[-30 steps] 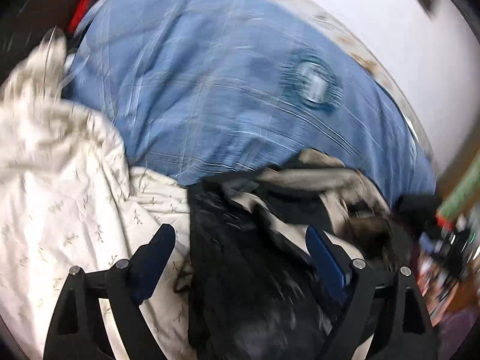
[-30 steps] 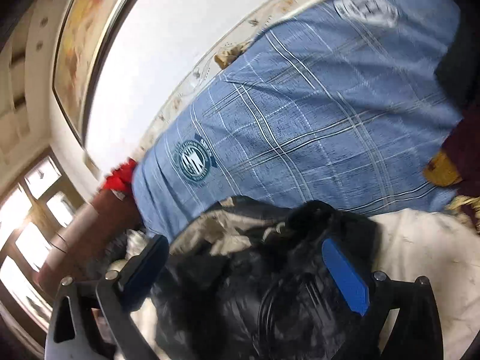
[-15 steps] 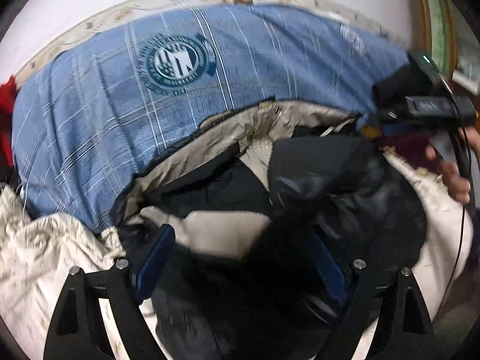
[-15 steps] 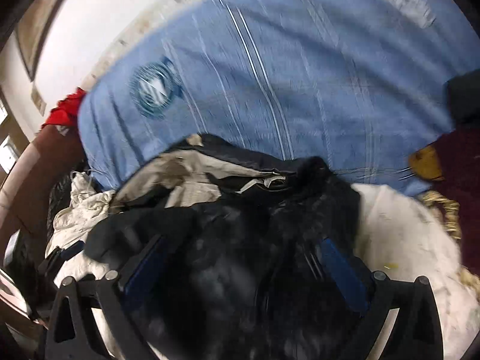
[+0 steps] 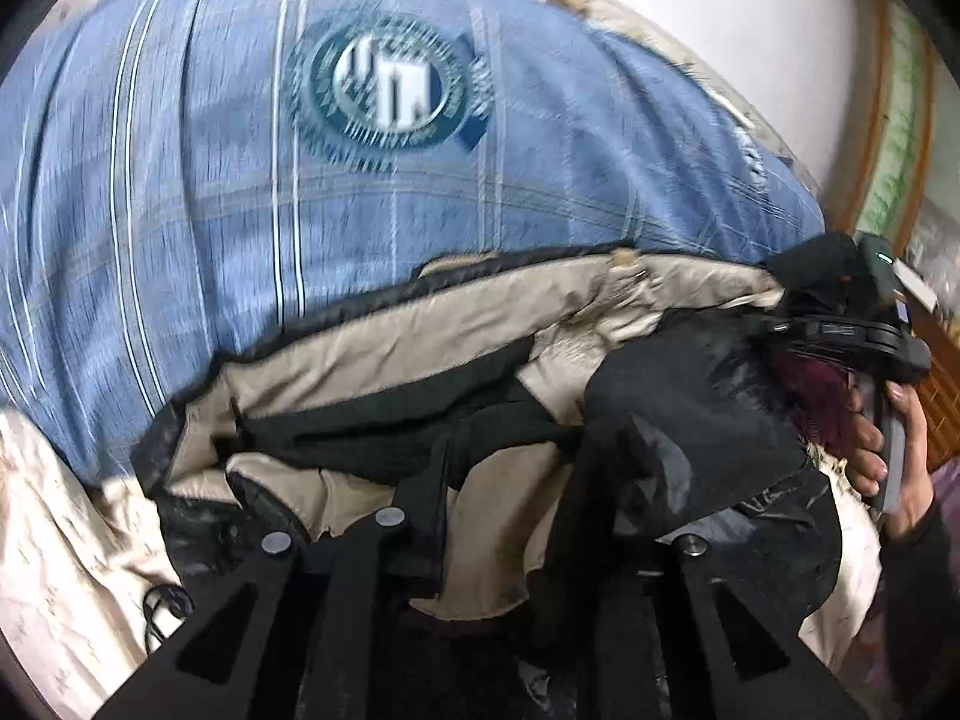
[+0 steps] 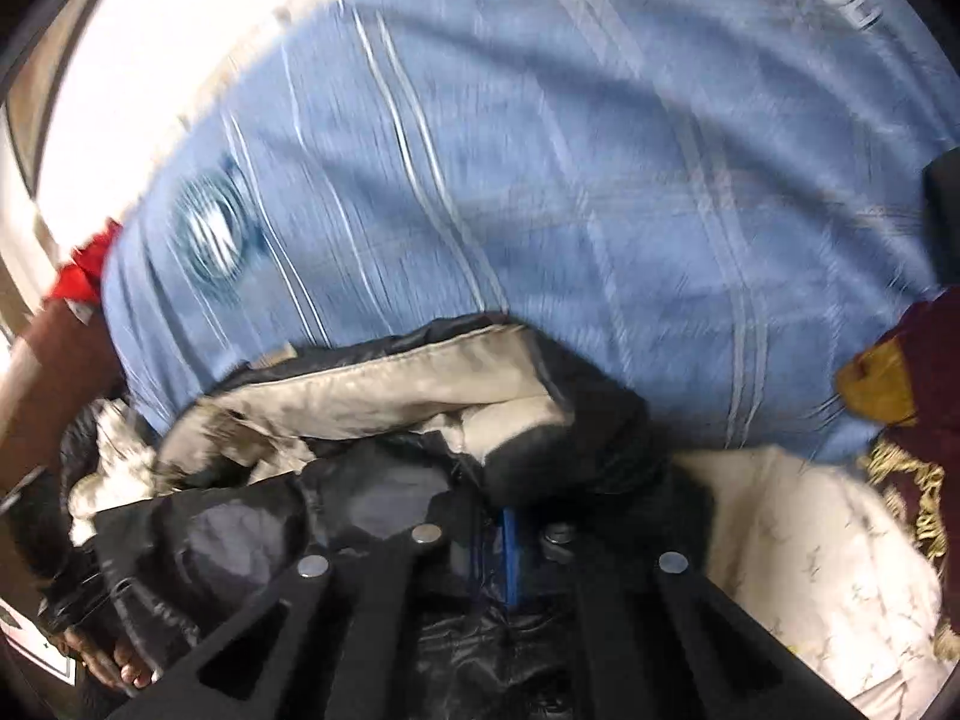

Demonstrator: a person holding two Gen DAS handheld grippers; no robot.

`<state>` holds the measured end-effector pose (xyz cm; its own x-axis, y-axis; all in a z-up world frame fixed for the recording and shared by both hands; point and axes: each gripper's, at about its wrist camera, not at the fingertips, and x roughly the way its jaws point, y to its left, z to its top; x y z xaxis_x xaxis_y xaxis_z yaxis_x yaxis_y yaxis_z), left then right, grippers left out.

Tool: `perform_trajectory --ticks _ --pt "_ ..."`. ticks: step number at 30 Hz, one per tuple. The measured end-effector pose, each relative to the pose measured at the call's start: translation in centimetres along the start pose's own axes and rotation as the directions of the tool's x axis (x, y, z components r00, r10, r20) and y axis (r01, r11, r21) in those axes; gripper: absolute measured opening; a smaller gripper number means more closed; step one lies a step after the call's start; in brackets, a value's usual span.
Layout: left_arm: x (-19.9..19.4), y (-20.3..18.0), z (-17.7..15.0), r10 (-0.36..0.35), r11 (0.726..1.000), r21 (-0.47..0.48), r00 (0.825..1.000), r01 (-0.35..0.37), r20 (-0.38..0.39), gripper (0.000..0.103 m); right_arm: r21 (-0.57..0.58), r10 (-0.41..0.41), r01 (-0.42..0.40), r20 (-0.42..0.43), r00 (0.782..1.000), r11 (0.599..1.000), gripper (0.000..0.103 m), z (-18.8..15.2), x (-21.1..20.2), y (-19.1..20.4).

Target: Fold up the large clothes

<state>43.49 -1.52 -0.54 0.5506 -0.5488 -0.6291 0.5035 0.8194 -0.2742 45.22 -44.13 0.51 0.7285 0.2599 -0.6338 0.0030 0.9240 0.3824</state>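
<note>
On the bed, the jacket (image 5: 456,396) lies crosswise before both hands; left gripper (image 5: 498,516) and right gripper (image 6: 510,546) have just closed, each pinching its near hem.

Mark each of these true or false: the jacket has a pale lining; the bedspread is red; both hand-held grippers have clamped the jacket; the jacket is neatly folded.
1. The black jacket has a pale lining. True.
2. The bedspread is red. False: blue checked, with a round emblem.
3. The left hand-held gripper and right hand-held gripper have just closed on the jacket. True.
4. The jacket is neatly folded. False: it lies rumpled, lining showing.
</note>
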Motion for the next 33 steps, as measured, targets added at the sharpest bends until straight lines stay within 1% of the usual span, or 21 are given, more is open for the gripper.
perform_trajectory --ticks 1,2,3,4,5,7,8,9,13,14,16,18,19,20,22,23,24,26,28,30,33 --pt "0.8 -0.2 -0.1 0.007 1.0 0.001 1.0 -0.007 -0.021 0.029 0.018 0.011 -0.011 0.023 1.0 1.0 0.006 0.2 -0.7 -0.7" --pt "2.3 0.0 -0.6 0.056 0.998 0.023 0.997 -0.055 -0.058 0.044 0.059 0.032 -0.035 0.059 0.998 0.998 0.006 0.2 -1.4 -2.1" --pt "3.8 0.5 -1.2 0.113 0.993 0.029 0.988 -0.111 -0.105 0.054 0.088 0.027 -0.033 0.063 0.998 0.996 0.006 0.1 -1.1 -3.2" --pt "4.6 0.9 -1.6 0.119 0.993 0.011 0.984 -0.119 -0.134 0.058 0.099 -0.008 0.004 0.045 0.999 0.995 0.006 0.0 0.0 -4.0" --pt "5.1 1.7 -2.2 0.093 0.994 -0.034 0.982 -0.1 -0.162 0.058 0.113 -0.024 0.022 0.017 1.0 0.993 0.006 -0.2 1.4 -4.7" --pt "4.4 1.9 -2.6 0.083 0.995 -0.041 0.986 -0.09 -0.144 0.058 0.149 -0.023 0.035 -0.078 0.997 0.988 0.006 -1.3 4.9 -5.9" --pt "3.8 1.7 -2.8 0.088 0.995 -0.033 0.987 -0.093 -0.132 0.058 0.153 -0.024 0.04 -0.1 0.995 0.987 0.007 -1.7 5.6 -6.0" --pt "2.8 1.4 -3.0 0.087 0.995 -0.035 0.989 -0.091 -0.12 0.058 0.15 -0.015 0.029 -0.094 0.995 0.988 0.01 -2.0 5.3 -5.8" --pt "-0.8 0.3 -4.1 0.084 0.995 -0.049 0.993 -0.089 -0.08 0.062 0.133 0.022 -0.026 0.027 0.999 0.991 0.011 -2.8 0.4 -3.6" --pt "-2.1 -0.1 -4.4 0.092 0.994 -0.05 0.994 -0.095 -0.064 0.066 0.14 0.032 -0.037 0.04 0.999 0.989 0.011 -3.1 -1.0 -3.1" --pt "-4.5 -0.6 -4.9 0.113 0.992 -0.059 0.993 -0.115 -0.033 0.074 0.135 0.053 -0.058 0.037 0.998 0.989 0.011 -3.8 -3.4 -1.9" --pt "-8.0 -0.8 -6.3 0.142 0.986 -0.097 0.989 -0.138 0.032 0.078 0.14 0.067 -0.071 0.035 0.997 0.988 0.011 -4.8 -5.4 -0.1" --pt "-9.4 -0.8 -7.1 0.158 0.981 -0.125 0.986 -0.15 0.056 0.085 0.157 0.07 -0.075 0.039 0.997 0.985 0.011 -5.5 -6.6 0.5" --pt "-10.2 -0.5 -7.9 0.164 0.977 -0.151 0.984 -0.153 0.066 0.089 0.172 0.083 -0.089 0.04 0.996 0.981 0.011 -6.4 -7.9 1.3" --pt "-11.8 -0.2 -9.6 0.167 0.97 -0.186 0.984 -0.154 0.059 0.089 0.167 0.115 -0.115 0.014 0.993 0.979 0.011 -7.9 -9.9 2.9" --pt "-12.5 0.1 -10.7 0.162 0.964 -0.223 0.986 -0.148 0.048 0.089 0.165 0.134 -0.132 0.0 0.991 0.977 0.011 -8.5 -10.2 4.2" --pt "-13.0 0.4 -11.9 0.146 0.955 -0.268 0.988 -0.129 0.042 0.089 0.168 0.174 -0.169 -0.014 0.985 0.971 0.011 -9.7 -11.4 5.2" --pt "-13.4 0.6 -13.3 0.114 0.943 -0.315 0.993 -0.104 0.014 0.089 0.169 0.24 -0.237 -0.001 0.971 0.957 0.011 -11.9 -13.6 6.8" --pt "-14.0 0.6 -14.0 0.088 0.937 -0.341 0.996 -0.077 0.018 0.089 0.157 0.276 -0.275 0.013 0.961 0.949 0.011 -13.9 -15.8 8.5" --pt "-15.4 0.3 -15.1 0.123 0.932 -0.35 0.991 -0.096 0.056 0.089 0.155 0.283 -0.286 0.037 0.958 0.946 0.011 -15.7 -18.0 10.1" --pt "-16.6 -0.5 -15.8 0.139 0.939 -0.328 0.988 -0.109 0.07 0.089 0.146 0.244 -0.248 0.048 0.969 0.958 0.011 -16.9 -20.3 11.7"
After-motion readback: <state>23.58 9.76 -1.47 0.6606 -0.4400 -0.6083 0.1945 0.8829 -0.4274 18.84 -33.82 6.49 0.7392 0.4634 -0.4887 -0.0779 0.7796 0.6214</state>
